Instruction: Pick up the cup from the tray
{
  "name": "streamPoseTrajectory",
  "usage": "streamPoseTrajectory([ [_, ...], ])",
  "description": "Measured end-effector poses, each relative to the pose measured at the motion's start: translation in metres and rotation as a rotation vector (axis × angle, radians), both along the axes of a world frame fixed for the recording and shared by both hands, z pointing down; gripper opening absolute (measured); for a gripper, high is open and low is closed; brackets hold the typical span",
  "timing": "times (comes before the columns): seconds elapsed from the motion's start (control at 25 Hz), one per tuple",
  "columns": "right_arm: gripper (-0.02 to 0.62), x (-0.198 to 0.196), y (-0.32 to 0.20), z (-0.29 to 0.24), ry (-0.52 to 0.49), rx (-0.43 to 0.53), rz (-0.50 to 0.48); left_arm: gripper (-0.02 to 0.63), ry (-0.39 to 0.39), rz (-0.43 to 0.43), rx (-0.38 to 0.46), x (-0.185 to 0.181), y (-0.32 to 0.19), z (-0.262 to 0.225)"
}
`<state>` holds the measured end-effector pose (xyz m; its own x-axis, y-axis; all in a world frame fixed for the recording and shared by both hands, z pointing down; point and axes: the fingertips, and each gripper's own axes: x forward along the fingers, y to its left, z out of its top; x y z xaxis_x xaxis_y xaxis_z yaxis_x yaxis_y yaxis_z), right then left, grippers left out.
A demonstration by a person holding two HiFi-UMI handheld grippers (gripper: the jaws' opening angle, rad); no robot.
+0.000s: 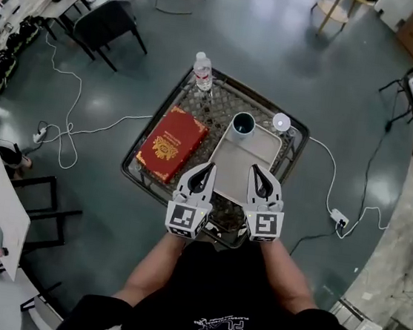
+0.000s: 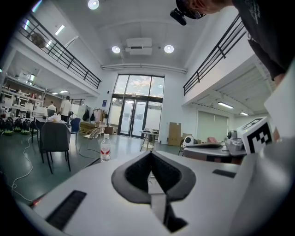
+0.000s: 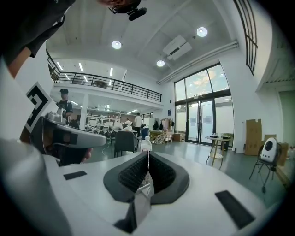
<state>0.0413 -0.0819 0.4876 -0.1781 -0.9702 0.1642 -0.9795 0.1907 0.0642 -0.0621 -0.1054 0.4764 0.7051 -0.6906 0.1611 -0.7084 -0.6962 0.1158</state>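
In the head view we hold the left claw (image 1: 209, 168) and right claw (image 1: 255, 171) side by side at the desk's (image 1: 136, 176) near edge, tips toward the tray (image 1: 241, 165). The cup (image 1: 243, 124) stands at the tray's far left corner. In the left gripper view the left claw (image 2: 150, 154) is clenched, empty and level. In the right gripper view the right claw (image 3: 148, 156) is clenched and empty.

Bare tray (image 1: 241, 165) before cup (image 1: 243, 125), book (image 1: 172, 143) alongside

Bottle (image 1: 203, 71), book (image 1: 172, 143), tray (image 1: 239, 176) on mesh table (image 1: 212, 107)
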Motion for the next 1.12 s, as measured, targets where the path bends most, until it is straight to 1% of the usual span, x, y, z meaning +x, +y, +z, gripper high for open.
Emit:
streamPoseTrajectory([
  [0.12,0.009,-0.002,-0.014,0.002,0.01,-0.001,0.003,0.008,0.005,-0.012,-0.002,-0.006,-0.012,0.005],
  [0.44,0.009,0.008,-0.041,0.025,0.002,-0.031,-0.023,0.008,-0.029,-0.045,0.009,-0.008,-0.036,0.021],
  [0.72,0.01,0.01,-0.057,0.055,-0.011,-0.065,-0.055,0.008,-0.046,-0.105,-0.02,-0.009,-0.047,0.042],
  [1.0,0.011,0.016,-0.07,0.083,-0.008,-0.098,-0.048,0.008,-0.056,-0.116,-0.041,-0.004,-0.048,0.058],
  [1.12,0.012,0.014,-0.075,0.093,-0.015,-0.103,-0.05,0.008,-0.067,-0.125,-0.051,-0.007,-0.049,0.059],
])
